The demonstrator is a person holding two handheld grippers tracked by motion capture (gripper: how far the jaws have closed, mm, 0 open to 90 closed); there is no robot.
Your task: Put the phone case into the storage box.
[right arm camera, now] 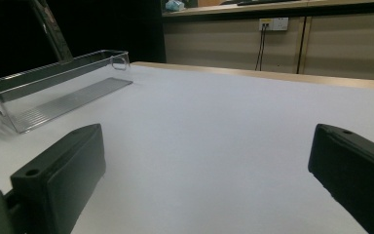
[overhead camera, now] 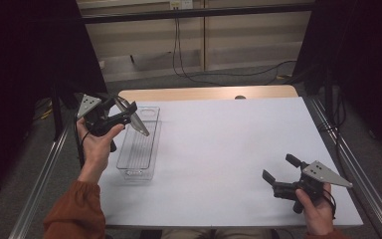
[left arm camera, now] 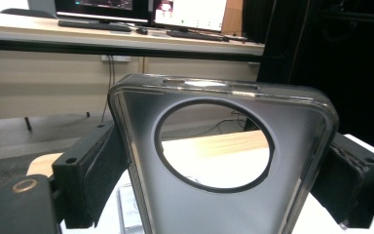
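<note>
One table [overhead camera: 219, 149], white-topped with a strip of bare wood along its far edge; you sit at the near side.

One clear plastic bin [overhead camera: 140, 149], long and narrow with a ribbed floor, lying on the table's left part, its length running away from you. Nothing lies in it.

Two hand-held grippers, one in each of your hands. Your left gripper [overhead camera: 124, 118] is raised above the far end of the bin, its jaws clamped on the one phone case. Your right gripper [overhead camera: 278, 172] sits low over the table's near right corner, well apart from the bin, jaws spread wide with nothing between them.

One phone case [left arm camera: 224, 161], smoky translucent, with one large round camera cut-out; it is pinched by its two long edges and hangs tilted above the bin.
</note>
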